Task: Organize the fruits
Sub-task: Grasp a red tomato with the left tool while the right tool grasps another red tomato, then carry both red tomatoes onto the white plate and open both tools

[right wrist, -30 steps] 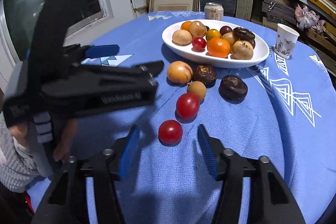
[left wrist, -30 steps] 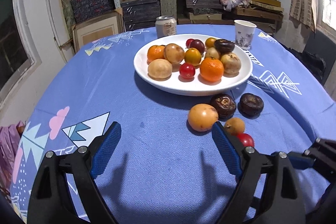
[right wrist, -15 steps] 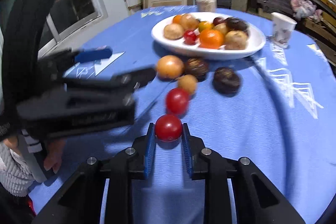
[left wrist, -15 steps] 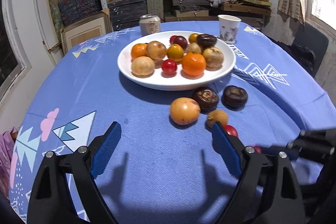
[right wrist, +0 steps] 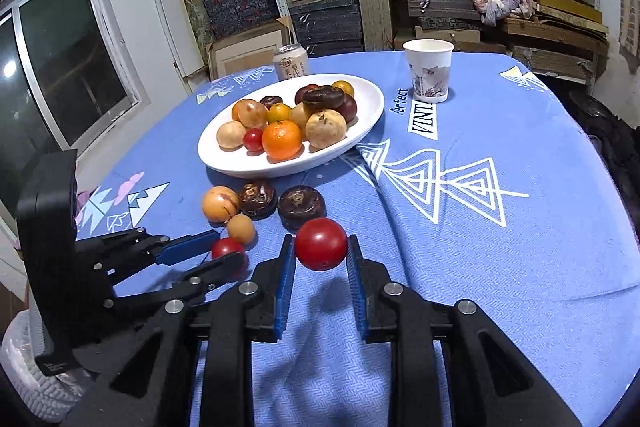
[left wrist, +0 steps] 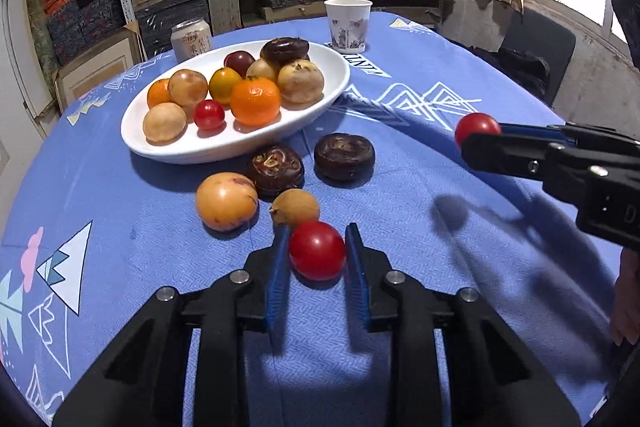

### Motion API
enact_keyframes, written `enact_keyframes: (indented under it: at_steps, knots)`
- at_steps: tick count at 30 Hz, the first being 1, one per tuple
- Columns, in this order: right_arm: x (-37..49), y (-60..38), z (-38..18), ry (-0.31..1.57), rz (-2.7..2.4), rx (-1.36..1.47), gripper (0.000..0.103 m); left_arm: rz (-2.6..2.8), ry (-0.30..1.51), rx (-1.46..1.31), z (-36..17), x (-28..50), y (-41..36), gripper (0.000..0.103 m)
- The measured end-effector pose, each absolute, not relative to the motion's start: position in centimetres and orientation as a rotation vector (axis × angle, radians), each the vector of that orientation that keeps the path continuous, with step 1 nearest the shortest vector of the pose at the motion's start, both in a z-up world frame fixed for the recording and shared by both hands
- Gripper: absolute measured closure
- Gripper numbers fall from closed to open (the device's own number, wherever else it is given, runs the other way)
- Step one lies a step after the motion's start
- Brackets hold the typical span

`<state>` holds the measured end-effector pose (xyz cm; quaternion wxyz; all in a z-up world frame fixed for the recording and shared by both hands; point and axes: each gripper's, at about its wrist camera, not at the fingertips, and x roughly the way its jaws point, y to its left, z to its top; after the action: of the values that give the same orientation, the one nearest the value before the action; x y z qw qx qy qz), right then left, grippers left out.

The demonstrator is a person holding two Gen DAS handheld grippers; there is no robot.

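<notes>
Tomatoes sit clamped, one in each claw: left claw point(left wrist: 317, 255) low near the plate point(left wrist: 320, 107), right claw point(right wrist: 321, 254) raised. Carry both gently over the rim, releasing into gaps.

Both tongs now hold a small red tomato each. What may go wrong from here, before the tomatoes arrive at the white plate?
1. The right tongs pinch their round red tomato only at the tips, above the blue patterned cloth; it might slip and roll away.
2. The left tongs sit against the small tan fruit; lifting may knock it.
3. The white oval plate is already crowded, so a dropped tomato could roll off.
</notes>
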<state>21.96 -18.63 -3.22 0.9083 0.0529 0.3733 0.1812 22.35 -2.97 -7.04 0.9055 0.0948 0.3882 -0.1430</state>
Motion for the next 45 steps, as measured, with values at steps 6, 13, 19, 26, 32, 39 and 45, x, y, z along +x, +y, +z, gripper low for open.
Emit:
enact_keyframes:
  at_steps: [6, 13, 19, 26, 32, 39, 45]
  knots:
    - [21.8, -18.6, -3.0, 0.770, 0.381, 0.113, 0.077, -0.319, 0.807, 0.180, -7.2, 22.4, -3.1, 0.075]
    - [21.8, -18.7, -3.1, 0.772, 0.382, 0.122, 0.077, -0.375, 0.836, 0.126, -7.0, 22.3, -2.5, 0.075]
    - [21.9, -19.0, -3.1, 0.770, 0.384, 0.132, 0.077, -0.381, 0.840, 0.172, -7.3, 21.9, -3.2, 0.074]
    - [21.9, -19.1, -3.0, 0.766, 0.386, 0.135, 0.077, -0.366, 0.858, 0.196, -7.9, 22.1, -3.5, 0.072]
    - [22.0, -19.1, -3.1, 0.769, 0.384, 0.138, 0.077, -0.313, 0.784, 0.224, -7.1, 21.4, -3.4, 0.073]
    - [22.2, -19.0, -2.9, 0.762, 0.394, 0.157, 0.077, -0.155, 0.646, 0.141, -2.3, 21.1, 0.2, 0.073]
    - [23.2, -18.8, 5.3, 0.622, 0.446, 0.164, 0.077, -0.044, 0.546, 0.102, 5.9, 22.6, 4.4, 0.073]
